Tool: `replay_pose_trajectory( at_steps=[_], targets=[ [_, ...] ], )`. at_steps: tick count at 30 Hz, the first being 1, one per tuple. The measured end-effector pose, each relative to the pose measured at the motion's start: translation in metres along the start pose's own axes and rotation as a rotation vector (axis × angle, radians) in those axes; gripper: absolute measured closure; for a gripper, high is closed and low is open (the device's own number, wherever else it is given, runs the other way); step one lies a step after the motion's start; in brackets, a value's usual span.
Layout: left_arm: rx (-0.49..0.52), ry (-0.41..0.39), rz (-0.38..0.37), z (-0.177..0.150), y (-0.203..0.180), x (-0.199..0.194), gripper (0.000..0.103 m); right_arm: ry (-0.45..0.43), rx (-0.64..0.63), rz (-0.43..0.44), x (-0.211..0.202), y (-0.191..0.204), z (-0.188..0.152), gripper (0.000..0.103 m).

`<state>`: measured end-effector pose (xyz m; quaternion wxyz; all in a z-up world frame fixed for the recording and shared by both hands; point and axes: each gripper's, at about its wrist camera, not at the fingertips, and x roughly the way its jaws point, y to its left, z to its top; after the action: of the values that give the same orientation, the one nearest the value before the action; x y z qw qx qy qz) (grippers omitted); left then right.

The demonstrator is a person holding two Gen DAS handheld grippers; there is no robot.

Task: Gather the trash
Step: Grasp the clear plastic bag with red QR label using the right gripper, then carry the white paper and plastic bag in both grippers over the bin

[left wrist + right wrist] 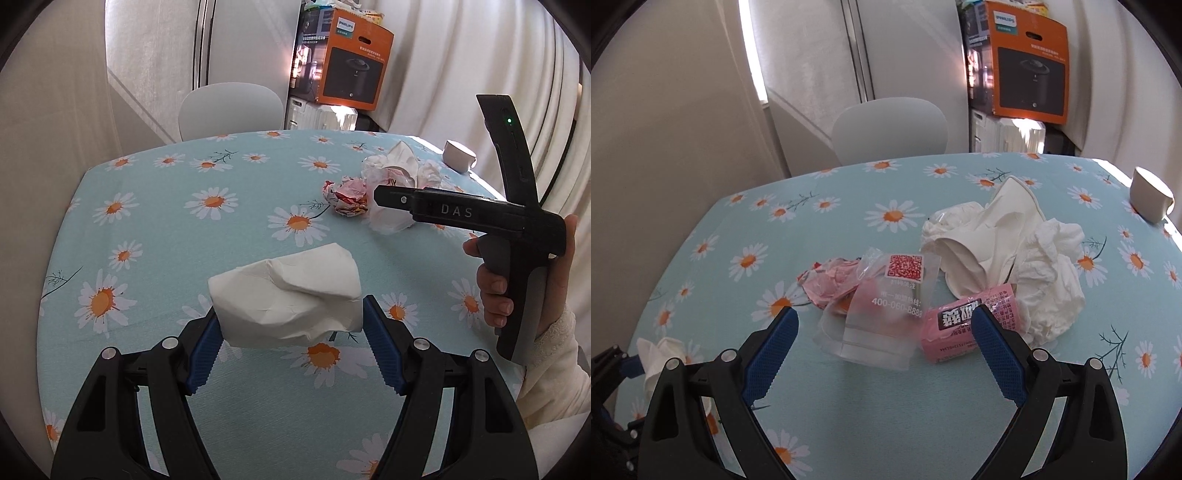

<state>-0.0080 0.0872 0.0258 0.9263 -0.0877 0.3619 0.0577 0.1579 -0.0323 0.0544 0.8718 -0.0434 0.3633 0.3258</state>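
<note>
— Two grippers over the daisy tablecloth (pixel 155 229), one in each of the person's hands. See what the left gripper (pixel 291 325) has?

— A crumpled white paper wad (pixel 286 299), clamped between its blue pads (pixel 205 350) and lifted clear of the cloth. The wad fills the gap from one pad to the other.

— And the right gripper (pixel 882 325)?

— Released, jaws wide, nothing pressed between them. Just ahead of its fingertips lies the trash pile. A clear plastic bag (pixel 882 314) with a red QR code sits right between the tips and a little beyond. Touching the right fingertip's far side is a pink wrapper (pixel 955 325) with black lettering.

— What's farther out?

— Beyond the bag to the left, a crumpled pink-and-red wrapper (pixel 831 280). Ahead and to the right, a squashed white paper cup (pixel 982 240), with a bunched white tissue (pixel 1052 273) beside it, against the pink wrapper. Well off to the right, near the table's edge, stands a small white cup (pixel 1150 199), upright.

— From the left gripper's side?

— The right hand (pixel 495 288) grips the black handle off to its right, cream sleeve (pixel 554 369) at the wrist, the tool's nose pointing at that same pile, which lies well ahead of the held wad. A white chair (pixel 231 107) stands past the table, an orange Philips box (pixel 351 59) stacked behind it.
</note>
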Motion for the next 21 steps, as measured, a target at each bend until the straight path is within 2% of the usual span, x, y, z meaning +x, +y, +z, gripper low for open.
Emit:
replay_pose_trajectory(
  at_steps=[1,2,5,11,21],
  targets=[
    [0.000,0.000,0.002,0.000,0.000,0.000,0.031,0.020,-0.014,0.016,0.004,0.002,0.000,0.037],
    [0.002,-0.002,0.005,0.000,0.000,0.000,0.031,0.046,-0.037,0.036,0.009,0.006,-0.001,0.041],
    [-0.002,-0.006,0.016,0.000,0.002,-0.001,0.031,0.023,-0.076,0.060,0.004,0.011,-0.005,0.041],
    [-0.006,0.008,0.026,0.000,0.003,0.002,0.031,-0.068,-0.064,0.110,-0.032,0.003,-0.012,0.041],
    [0.049,0.018,-0.013,0.005,-0.021,0.002,0.031,-0.140,-0.012,0.066,-0.083,-0.024,-0.041,0.041]
  ],
)
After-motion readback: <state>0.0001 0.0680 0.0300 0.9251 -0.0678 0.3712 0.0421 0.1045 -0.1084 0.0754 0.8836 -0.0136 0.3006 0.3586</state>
